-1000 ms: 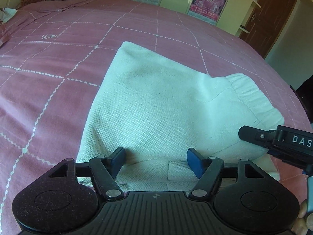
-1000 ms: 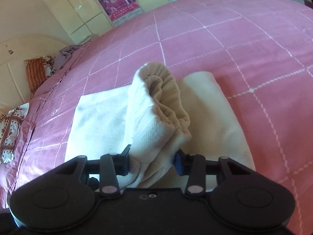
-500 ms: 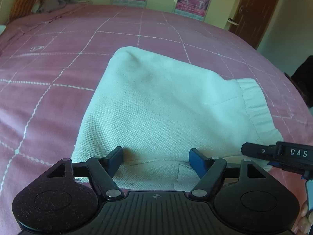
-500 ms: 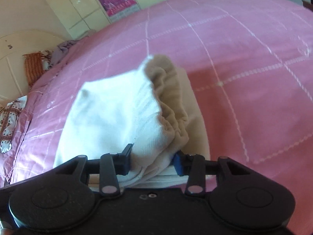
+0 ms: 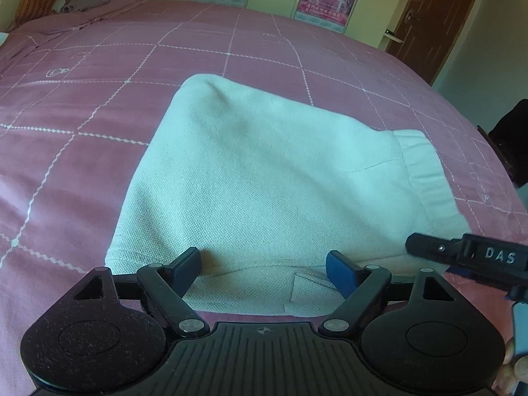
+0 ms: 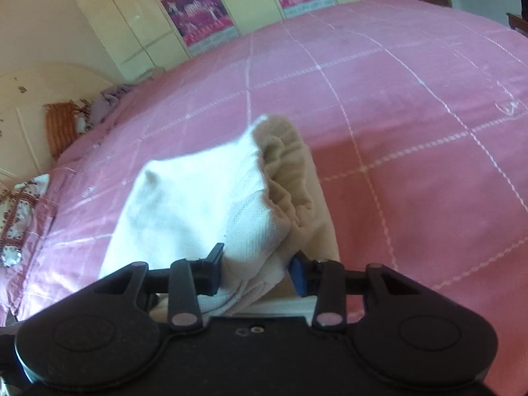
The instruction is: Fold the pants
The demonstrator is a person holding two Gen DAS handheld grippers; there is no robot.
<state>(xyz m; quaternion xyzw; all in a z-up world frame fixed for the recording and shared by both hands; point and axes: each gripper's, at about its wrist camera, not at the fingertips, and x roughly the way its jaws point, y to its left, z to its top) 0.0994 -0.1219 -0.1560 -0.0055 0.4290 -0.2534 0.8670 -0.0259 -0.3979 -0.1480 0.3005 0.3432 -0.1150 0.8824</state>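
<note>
Left gripper [image 5: 263,269] jaws just opened wider (off pants [image 5: 280,178]), right gripper [image 6: 255,272] clamped

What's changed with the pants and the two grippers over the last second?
The left gripper has just been opening wider, its pads clear of the pants. The bunched waistband end has settled lower towards the bed. The right gripper stays clamped on the pants.

The left gripper [image 5: 263,265] hangs tilted down over the pants' [image 5: 264,178] near edge; its jaws have just been opening, pads clear. The right gripper [image 6: 257,272] clamps their bunched waistband corner.
</note>
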